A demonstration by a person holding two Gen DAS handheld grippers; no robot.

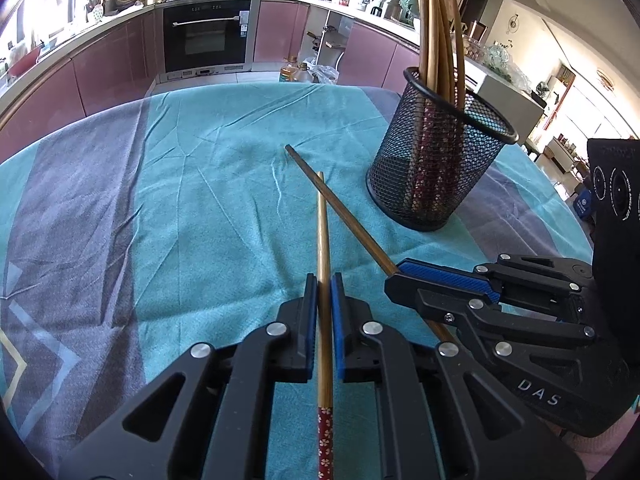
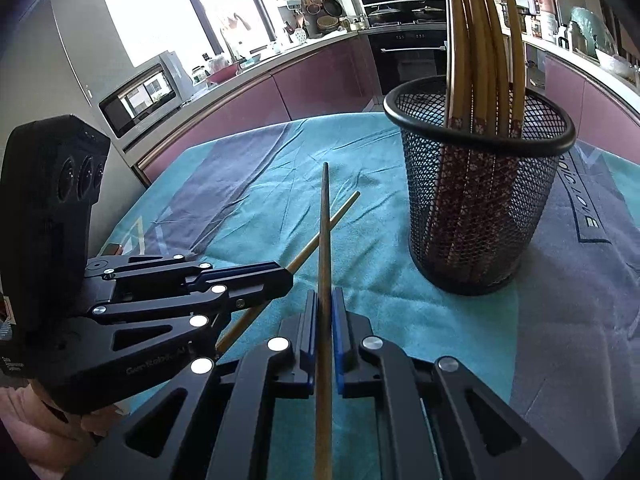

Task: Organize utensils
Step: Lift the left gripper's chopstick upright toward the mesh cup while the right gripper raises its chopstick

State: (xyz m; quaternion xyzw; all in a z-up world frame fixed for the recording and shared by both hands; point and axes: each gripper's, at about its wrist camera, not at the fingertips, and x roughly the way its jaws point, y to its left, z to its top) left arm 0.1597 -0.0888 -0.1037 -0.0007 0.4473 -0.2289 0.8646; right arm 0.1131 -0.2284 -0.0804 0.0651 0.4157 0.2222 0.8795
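My left gripper point(image 1: 324, 280) is shut on a light wooden chopstick point(image 1: 323, 232) with a red flowered end; its tip points forward above the cloth. My right gripper point(image 2: 325, 296) is shut on a darker chopstick point(image 2: 325, 220). The two chopsticks cross near their tips. In the left wrist view the right gripper point(image 1: 394, 274) comes in from the right, holding the dark chopstick point(image 1: 332, 196). In the right wrist view the left gripper point(image 2: 286, 276) comes in from the left with the light chopstick point(image 2: 340, 212). A black mesh holder point(image 1: 440, 168) with several chopsticks stands upright ahead to the right; it also shows in the right wrist view point(image 2: 480, 208).
The table point(image 1: 180, 184) is covered with a teal and grey cloth. Behind it are pink kitchen cabinets point(image 1: 108, 64), a built-in oven point(image 1: 206, 36) and a counter with pots and jars. An oil bottle point(image 1: 290, 72) stands on the floor beyond the table's far edge.
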